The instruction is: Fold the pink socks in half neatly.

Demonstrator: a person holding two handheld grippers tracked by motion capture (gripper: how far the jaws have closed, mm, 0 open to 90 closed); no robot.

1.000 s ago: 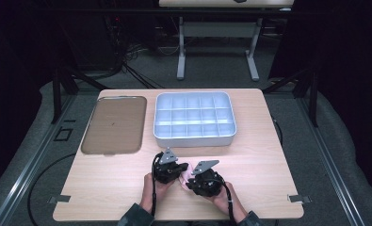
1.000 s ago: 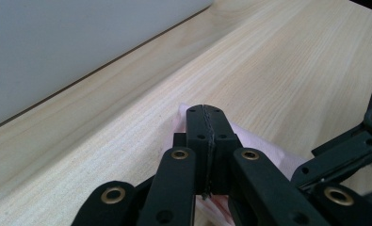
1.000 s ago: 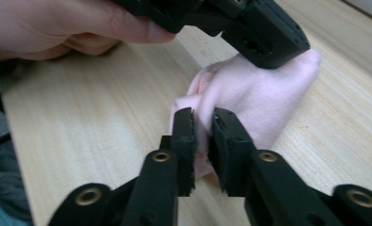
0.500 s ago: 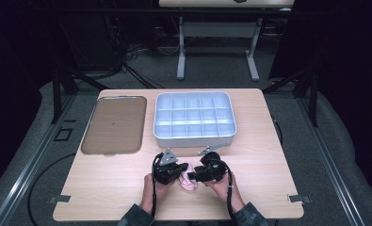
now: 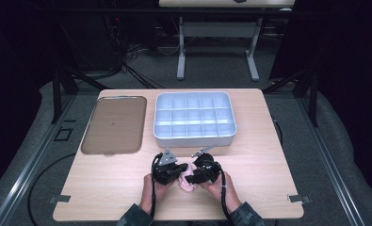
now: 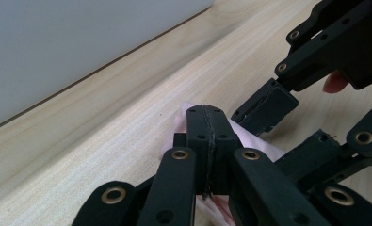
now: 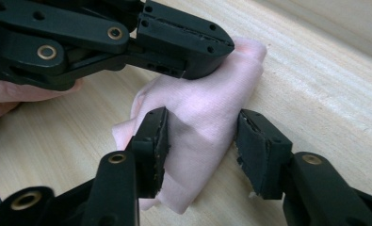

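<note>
My left gripper (image 7: 193, 44) pinches the pink cloth (image 7: 202, 127) near the table's front edge; my right gripper (image 7: 200, 141), spread, should close squarely on the fold.

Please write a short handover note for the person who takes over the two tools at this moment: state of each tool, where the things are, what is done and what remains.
Left tool: shut, with the pink cloth pinched at its upper edge.
Right tool: open, jaws on either side of the cloth's middle, not yet closed.
The cloth lies bunched on the table near the front edge, between both tools.
The compartment tray and the flat brown tray lie farther back, with nothing visible inside.
Done: cloth gripped by the left tool.
Left: probably close the right tool on the cloth, then carry on handling it; nothing is in either tray yet.
</note>
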